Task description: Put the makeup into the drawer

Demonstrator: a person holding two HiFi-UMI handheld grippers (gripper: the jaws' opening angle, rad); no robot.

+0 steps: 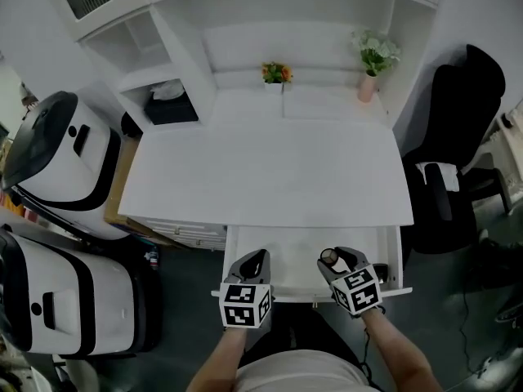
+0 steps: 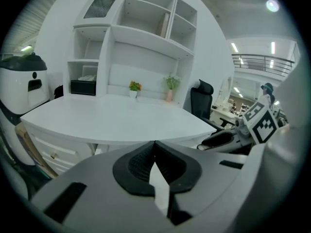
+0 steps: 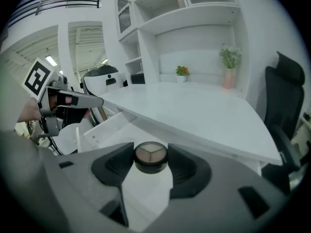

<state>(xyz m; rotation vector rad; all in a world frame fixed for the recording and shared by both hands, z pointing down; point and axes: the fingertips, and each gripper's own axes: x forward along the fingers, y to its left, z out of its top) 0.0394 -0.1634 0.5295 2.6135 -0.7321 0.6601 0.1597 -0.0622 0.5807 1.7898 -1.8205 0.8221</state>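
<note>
The makeup is a small round black compact point(image 3: 151, 155) with three tan powder shades on top. My right gripper point(image 3: 151, 159) is shut on it, one pad against each side. In the head view the compact point(image 1: 329, 256) hangs over the right part of the open white drawer point(image 1: 290, 242), which is pulled out under the desk's front edge. My left gripper point(image 1: 256, 261) is over the drawer's left part; in its own view the left gripper point(image 2: 154, 144) has its tips together with nothing between them. The drawer's side wall point(image 3: 109, 126) shows below the right gripper.
The white desk top point(image 1: 270, 166) is bare except for a small orange flower pot point(image 1: 276, 73) and a pink vase point(image 1: 368, 86) at the back. A black box point(image 1: 170, 109) sits on the left shelf. A black chair point(image 1: 458, 129) stands right, white machines point(image 1: 61, 158) left.
</note>
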